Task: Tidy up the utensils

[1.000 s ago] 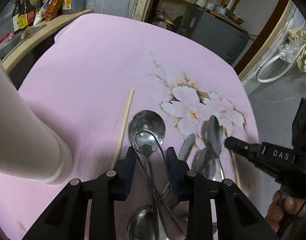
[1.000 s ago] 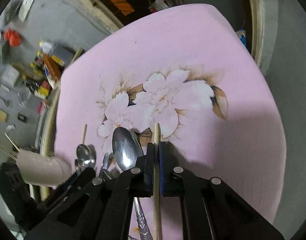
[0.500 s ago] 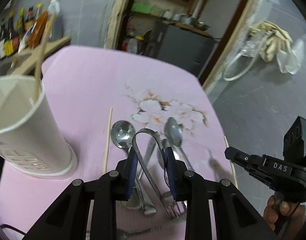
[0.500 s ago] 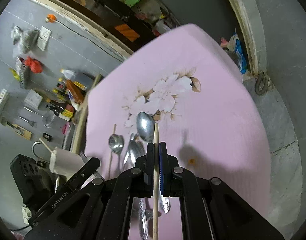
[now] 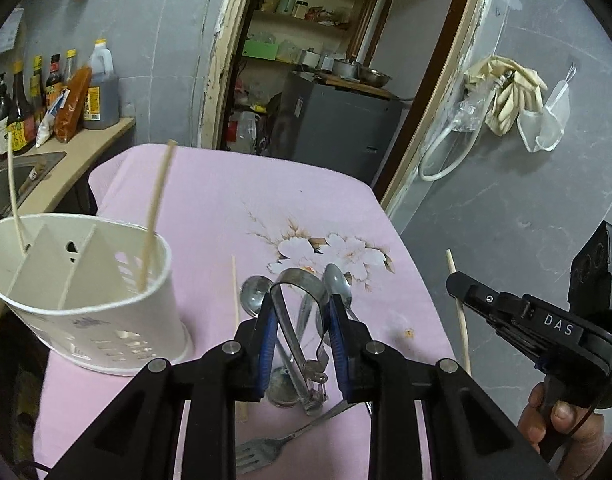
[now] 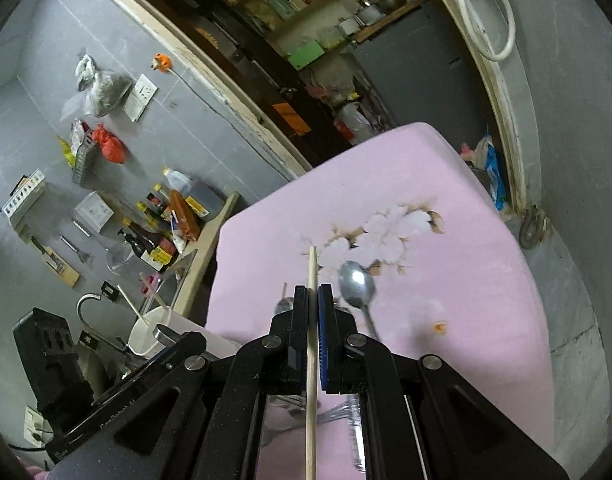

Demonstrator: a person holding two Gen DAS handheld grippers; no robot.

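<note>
My left gripper point(image 5: 300, 314) is shut on metal tongs point(image 5: 296, 300) and holds them in the air above the pink table point(image 5: 210, 208). Below it lie spoons point(image 5: 253, 294), a fork point(image 5: 266, 446) and a wooden chopstick point(image 5: 236, 304). A white utensil holder point(image 5: 82, 296) with chopsticks point(image 5: 156, 216) in it stands to the left. My right gripper point(image 6: 314, 300) is shut on a wooden chopstick point(image 6: 312, 344), raised above the table; it also shows in the left wrist view point(image 5: 458, 312). The holder point(image 6: 154, 330) shows at lower left in the right wrist view.
A wooden counter point(image 5: 54, 160) with sauce bottles point(image 5: 100, 88) and a sink runs along the table's left side. A doorway with shelves and a grey cabinet point(image 5: 334, 124) lies beyond the far edge. A spoon point(image 6: 358, 280) lies on the flower print.
Both grippers have risen well above the table, the left lifting the tongs and the right lifting the chopstick. The utensil holder has come fully into the left wrist view.
</note>
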